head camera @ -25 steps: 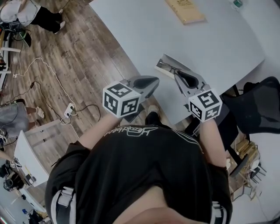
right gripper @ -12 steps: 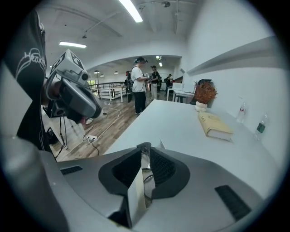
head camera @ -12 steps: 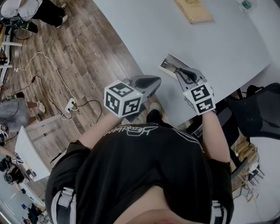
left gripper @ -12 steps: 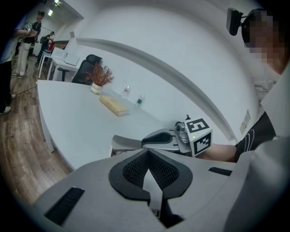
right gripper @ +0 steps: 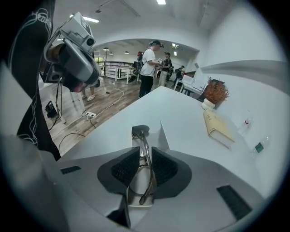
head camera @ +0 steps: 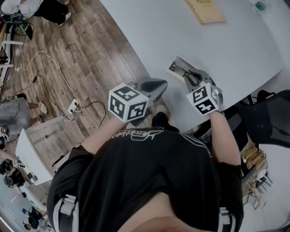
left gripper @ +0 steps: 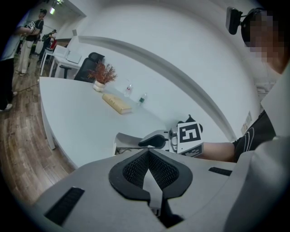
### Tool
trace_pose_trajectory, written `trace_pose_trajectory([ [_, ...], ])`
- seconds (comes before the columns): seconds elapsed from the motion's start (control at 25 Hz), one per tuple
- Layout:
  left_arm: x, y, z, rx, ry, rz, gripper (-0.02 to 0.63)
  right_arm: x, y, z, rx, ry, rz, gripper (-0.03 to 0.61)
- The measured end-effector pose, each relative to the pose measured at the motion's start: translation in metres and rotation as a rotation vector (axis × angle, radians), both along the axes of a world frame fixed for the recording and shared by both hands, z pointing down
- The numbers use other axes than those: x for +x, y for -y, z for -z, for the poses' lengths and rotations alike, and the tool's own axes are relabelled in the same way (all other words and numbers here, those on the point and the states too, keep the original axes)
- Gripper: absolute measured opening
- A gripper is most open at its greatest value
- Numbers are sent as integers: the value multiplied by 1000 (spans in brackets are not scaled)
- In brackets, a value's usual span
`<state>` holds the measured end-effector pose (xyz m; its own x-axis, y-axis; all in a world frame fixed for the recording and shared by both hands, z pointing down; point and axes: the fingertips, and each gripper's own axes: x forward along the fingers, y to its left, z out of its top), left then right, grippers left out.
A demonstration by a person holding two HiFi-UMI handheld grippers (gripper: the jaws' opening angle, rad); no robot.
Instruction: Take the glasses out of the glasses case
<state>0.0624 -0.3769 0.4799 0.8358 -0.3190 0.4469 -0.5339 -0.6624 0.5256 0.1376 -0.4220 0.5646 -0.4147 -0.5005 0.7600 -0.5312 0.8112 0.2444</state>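
Observation:
The open grey-white glasses case (head camera: 176, 64) lies near the white table's (head camera: 226, 45) near edge, with thin metal-framed glasses (head camera: 180, 71) in it. My right gripper (head camera: 192, 78) points down into the case. In the right gripper view the folded glasses (right gripper: 145, 152) run between its two dark pads (right gripper: 124, 167), which sit close on both sides. The case (right gripper: 156, 134) shows beyond the jaws. My left gripper (head camera: 156, 85) hovers off the table's edge to the left of the case, shut on nothing (left gripper: 148, 153). The left gripper view shows the case (left gripper: 123, 139) with the right gripper (left gripper: 152, 140) over it.
A tan book (head camera: 205, 10) lies far across the table, with a potted plant (right gripper: 215, 90) and a small bottle (right gripper: 258, 147) beyond it. A black chair (head camera: 267, 118) stands right of the table. Cables and a power strip (head camera: 72, 108) lie on the wooden floor.
My right gripper has tipped downward and moved forward over the case, its jaws drawing in around the glasses. The left gripper has stayed where it was.

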Motion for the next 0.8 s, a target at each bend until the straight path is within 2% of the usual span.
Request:
trace_pose_trajectory([
  [0.44,-4,7,0,-1,1,7,8,7,8,-17,-3,-102,29,43],
  [0.8,-6,9,-2,-6,-1,14,8,9,6,-24,-20,-126,51,41],
])
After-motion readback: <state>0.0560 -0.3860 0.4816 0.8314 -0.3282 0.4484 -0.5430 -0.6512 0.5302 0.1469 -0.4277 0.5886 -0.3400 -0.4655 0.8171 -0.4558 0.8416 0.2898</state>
